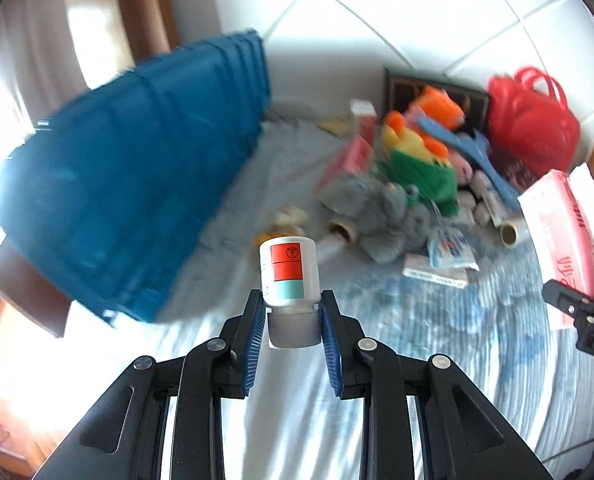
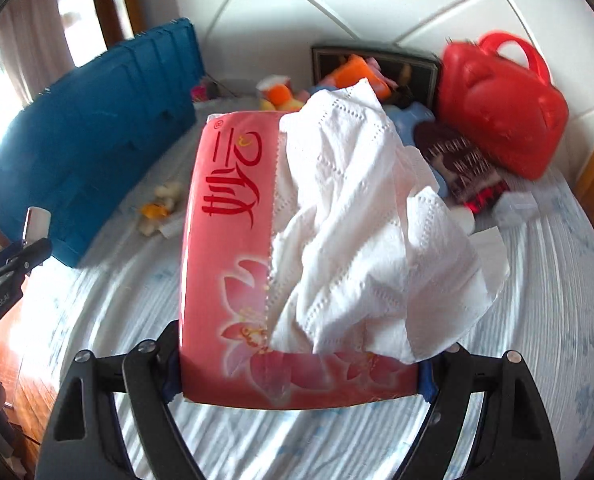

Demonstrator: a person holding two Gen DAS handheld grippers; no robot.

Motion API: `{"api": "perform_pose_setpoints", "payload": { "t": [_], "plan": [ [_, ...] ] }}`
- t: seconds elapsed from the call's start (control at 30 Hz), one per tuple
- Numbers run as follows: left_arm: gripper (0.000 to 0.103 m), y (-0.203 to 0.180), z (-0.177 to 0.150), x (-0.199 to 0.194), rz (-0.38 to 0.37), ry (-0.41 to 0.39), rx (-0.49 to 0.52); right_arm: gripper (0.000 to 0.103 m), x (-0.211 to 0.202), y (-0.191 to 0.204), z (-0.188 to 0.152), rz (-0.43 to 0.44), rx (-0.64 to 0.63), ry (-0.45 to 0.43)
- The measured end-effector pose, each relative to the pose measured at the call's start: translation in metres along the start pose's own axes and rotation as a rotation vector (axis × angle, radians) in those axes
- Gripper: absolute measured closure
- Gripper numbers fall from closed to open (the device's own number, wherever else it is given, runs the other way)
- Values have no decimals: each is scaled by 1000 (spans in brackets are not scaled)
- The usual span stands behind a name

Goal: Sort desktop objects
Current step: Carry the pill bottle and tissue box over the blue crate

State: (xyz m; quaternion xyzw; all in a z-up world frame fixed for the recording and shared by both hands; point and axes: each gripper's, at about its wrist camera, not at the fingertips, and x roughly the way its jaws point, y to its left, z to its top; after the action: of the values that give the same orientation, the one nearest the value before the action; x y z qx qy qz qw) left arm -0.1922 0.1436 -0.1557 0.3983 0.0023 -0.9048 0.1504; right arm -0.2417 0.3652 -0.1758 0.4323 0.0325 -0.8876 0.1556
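My left gripper (image 1: 292,320) is shut on a small white bottle (image 1: 289,276) with a red and teal label, gripped near its grey cap and lifted over the cloth-covered table. My right gripper (image 2: 297,376) is closed on a pink tissue pack (image 2: 233,248) from both sides, with white tissue (image 2: 361,216) spilling out of its top. The pack also shows at the right edge of the left wrist view as the tissue pack (image 1: 561,232). The left gripper with the bottle (image 2: 37,220) shows at the left edge of the right wrist view.
A blue crate (image 1: 129,176) (image 2: 97,152) stands at the left on the table. A pile of plush toys (image 1: 409,168), small boxes, tape rolls (image 1: 515,232) and a red plastic bag (image 2: 501,104) crowds the far side against the tiled wall. A striped cloth (image 2: 537,320) covers the table.
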Motion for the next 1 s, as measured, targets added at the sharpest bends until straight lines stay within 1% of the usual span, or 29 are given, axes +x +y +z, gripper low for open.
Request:
{"api": "perform_pose_setpoints", "payload": {
  "t": [0.07, 0.17, 0.27, 0.33, 0.47, 0.53, 0.6, 0.7, 0.77, 0.83, 0.93, 1.0],
  "plan": [
    [76, 20, 4, -14, -8, -43, 4, 19, -8, 28, 12, 11, -26, -39],
    [76, 57, 19, -35, -23, -124, 8, 19, -19, 70, 30, 30, -62, -97],
    [76, 107, 41, -52, -24, -200, -4, 19, -28, 116, 54, 52, -90, -159],
    [76, 143, 54, -57, -15, -232, -17, 19, -34, 153, 74, 77, -110, -200],
    [76, 220, 80, -61, 4, -264, -55, 19, -43, 225, 110, 152, -148, -265],
    [76, 263, 95, -56, 21, -265, -75, 19, -45, 260, 126, 177, -168, -297],
    [76, 299, 107, -49, 59, -263, -89, 19, -45, 294, 145, 207, -180, -317],
    [76, 350, 126, -28, 145, -251, -87, 19, -36, 337, 173, 260, -187, -314],
    [76, 374, 135, -11, 177, -233, -79, 19, -26, 367, 188, 285, -203, -298],
    [76, 392, 141, 7, 185, -192, -84, 19, -16, 393, 198, 288, -226, -281],
    [76, 414, 145, 33, 166, -125, -96, 19, -3, 427, 207, 284, -254, -251],
    [76, 422, 143, 40, 150, -105, -98, 19, 5, 448, 211, 270, -280, -227]
  ]
}}
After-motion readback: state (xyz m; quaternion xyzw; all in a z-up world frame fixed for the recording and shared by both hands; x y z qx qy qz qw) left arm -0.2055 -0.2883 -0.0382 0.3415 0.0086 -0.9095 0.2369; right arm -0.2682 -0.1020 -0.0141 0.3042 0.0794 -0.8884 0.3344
